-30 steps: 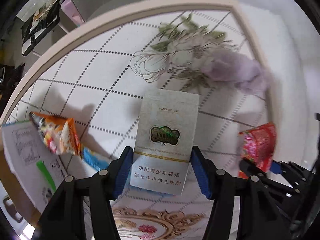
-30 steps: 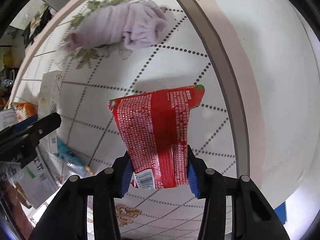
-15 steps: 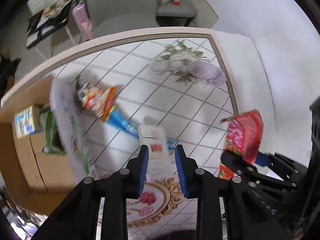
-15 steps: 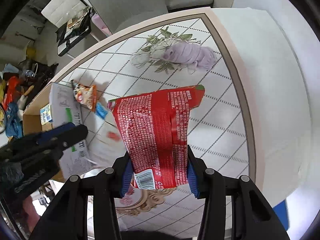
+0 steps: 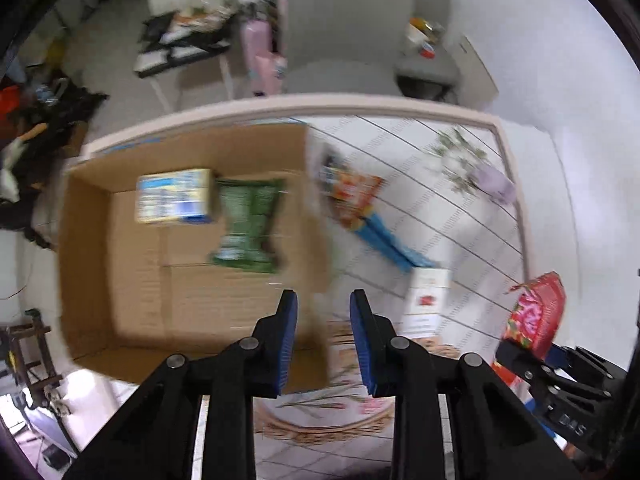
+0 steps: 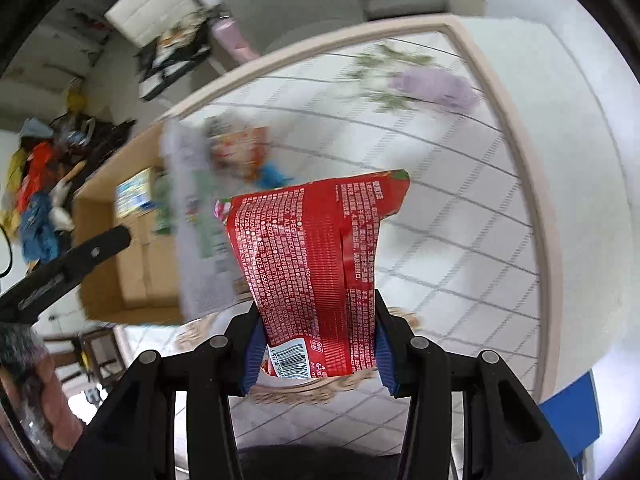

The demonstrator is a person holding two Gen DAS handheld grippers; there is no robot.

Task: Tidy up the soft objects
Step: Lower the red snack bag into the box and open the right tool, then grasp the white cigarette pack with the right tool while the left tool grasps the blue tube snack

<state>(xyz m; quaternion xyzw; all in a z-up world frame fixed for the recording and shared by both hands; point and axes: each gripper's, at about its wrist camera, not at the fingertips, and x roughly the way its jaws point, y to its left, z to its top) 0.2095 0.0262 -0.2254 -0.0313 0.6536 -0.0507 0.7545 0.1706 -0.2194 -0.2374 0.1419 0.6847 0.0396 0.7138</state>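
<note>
My right gripper [image 6: 316,354] is shut on a red snack packet [image 6: 320,264] and holds it above the table; the packet also shows in the left wrist view [image 5: 536,314]. My left gripper [image 5: 323,338] is open and empty, high above the near edge of an open cardboard box [image 5: 96,264]. In the box lie a green packet [image 5: 250,224] and a yellow-blue carton [image 5: 174,196]. A white cigarette box [image 5: 426,300] lies on the tablecloth [image 5: 452,220]. An orange packet [image 5: 354,196], a blue packet [image 5: 390,240] and a lilac cloth [image 5: 494,180] lie farther off.
The box's white flap [image 6: 192,216] stands between the box and the tablecloth. A grey chair [image 5: 348,28] stands beyond the table's far edge. Clutter lies on the floor at the left [image 5: 36,120]. A white wall rises to the right [image 5: 568,92].
My left gripper let go of the cigarette box, which now lies on the cloth, then rose and swung left over the cardboard box. My right gripper rose with the red packet.
</note>
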